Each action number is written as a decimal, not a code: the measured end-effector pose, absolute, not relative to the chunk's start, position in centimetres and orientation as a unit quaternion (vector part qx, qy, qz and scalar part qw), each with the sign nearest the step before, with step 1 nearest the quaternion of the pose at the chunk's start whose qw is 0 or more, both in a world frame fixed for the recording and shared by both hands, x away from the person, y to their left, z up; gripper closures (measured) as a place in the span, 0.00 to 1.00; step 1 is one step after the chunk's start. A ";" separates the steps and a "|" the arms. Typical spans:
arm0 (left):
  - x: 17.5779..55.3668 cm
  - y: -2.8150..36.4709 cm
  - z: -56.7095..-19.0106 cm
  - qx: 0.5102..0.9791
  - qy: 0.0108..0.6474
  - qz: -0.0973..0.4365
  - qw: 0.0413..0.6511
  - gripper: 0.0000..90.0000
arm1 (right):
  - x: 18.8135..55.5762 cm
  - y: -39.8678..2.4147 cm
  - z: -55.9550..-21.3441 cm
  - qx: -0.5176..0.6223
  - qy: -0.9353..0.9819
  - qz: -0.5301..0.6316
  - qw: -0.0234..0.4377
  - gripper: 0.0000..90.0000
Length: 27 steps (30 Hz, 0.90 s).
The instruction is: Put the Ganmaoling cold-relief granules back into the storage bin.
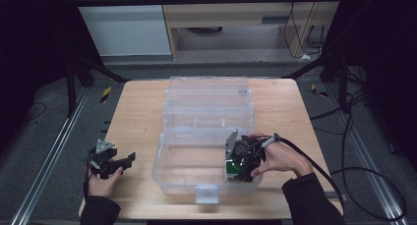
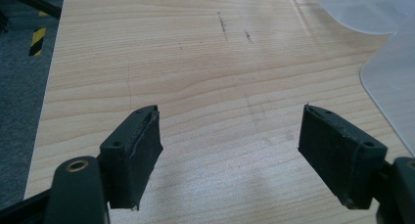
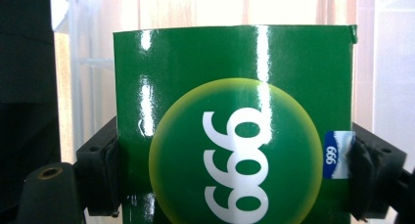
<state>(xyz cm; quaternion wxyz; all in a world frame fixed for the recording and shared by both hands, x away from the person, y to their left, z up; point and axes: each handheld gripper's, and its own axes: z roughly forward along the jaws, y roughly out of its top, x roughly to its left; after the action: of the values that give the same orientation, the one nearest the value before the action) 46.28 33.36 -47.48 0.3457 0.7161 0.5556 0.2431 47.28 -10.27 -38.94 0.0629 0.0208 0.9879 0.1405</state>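
The right gripper (image 1: pixel 244 167) has its jaws clamped on the side edges of a glossy green cardboard box (image 3: pixel 235 121), low inside the clear plastic storage bin (image 1: pixel 172 178) on the wooden counter (image 2: pixel 195 62). The box is probably light, slick and crushable, so a gentle edge grip suits it. The left gripper (image 2: pixel 230 145) rests wide open and empty.

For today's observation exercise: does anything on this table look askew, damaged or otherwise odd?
Nothing stands out. The clear plastic box sits squarely on the wooden table, lid open. The right gripper holds a green box inside it, undented. The left gripper rests open over bare wood.
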 end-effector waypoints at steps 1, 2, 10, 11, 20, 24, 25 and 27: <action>46.3 33.4 -47.5 0.716 0.556 0.243 0.346 0.25 | 47.3 -10.3 -39.0 0.020 0.988 0.140 0.063 0.18; 46.3 33.4 -47.5 0.716 0.555 0.243 0.346 0.25 | 47.4 -10.2 -39.2 0.021 0.988 0.140 0.061 0.18; 46.3 33.3 -47.5 0.717 0.556 0.243 0.344 0.25 | 47.4 -10.5 -40.2 0.023 0.990 0.127 0.060 0.17; 46.3 33.3 -47.5 0.717 0.555 0.243 0.344 0.25 | 47.5 -10.5 -40.2 0.025 0.990 0.131 0.054 0.17; 46.3 33.3 -47.5 0.717 0.555 0.243 0.345 0.25 | 47.4 -10.4 -40.4 0.024 0.989 0.131 0.057 0.16; 46.3 33.3 -47.5 0.717 0.555 0.243 0.345 0.25 | 47.3 -10.3 -40.4 0.024 0.990 0.129 0.058 0.16; 46.3 33.4 -47.5 0.717 0.555 0.243 0.345 0.25 | 47.3 -10.3 -40.4 0.024 0.990 0.129 0.058 0.16; 46.3 33.4 -47.5 0.717 0.555 0.243 0.345 0.25 | 47.3 -10.4 -40.4 0.026 0.990 0.128 0.058 0.15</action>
<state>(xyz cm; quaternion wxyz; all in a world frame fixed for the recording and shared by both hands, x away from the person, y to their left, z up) 46.30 33.36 -47.49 0.3448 0.7167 0.5553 0.2431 47.32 -10.37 -40.40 0.0581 0.0262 0.9897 0.1284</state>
